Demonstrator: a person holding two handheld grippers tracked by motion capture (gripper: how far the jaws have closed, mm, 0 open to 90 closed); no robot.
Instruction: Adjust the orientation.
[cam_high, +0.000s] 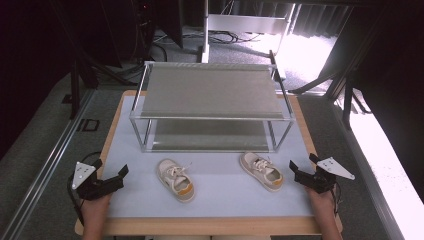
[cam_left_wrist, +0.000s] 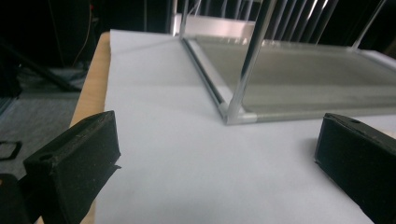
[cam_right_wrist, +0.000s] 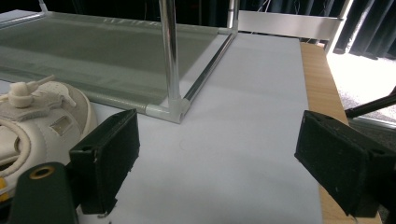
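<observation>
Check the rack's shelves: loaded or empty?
Empty. Both shelves of the rack are bare; the two shoes sit upright on the table before it.

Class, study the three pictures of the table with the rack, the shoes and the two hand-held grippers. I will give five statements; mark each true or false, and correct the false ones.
1. Two shoes lie on the table in front of the rack. True: the left shoe and the right shoe both rest on the white mat.
2. The left gripper is clamped on a shoe. False: its jaws stand open and hold nothing.
3. A shoe sits on the rack's lower shelf. False: both shelves are bare.
4. The right gripper is open. True: its jaws stand wide apart, with the right shoe just beside it.
5. The two shoes touch each other. False: they lie well apart.
</observation>
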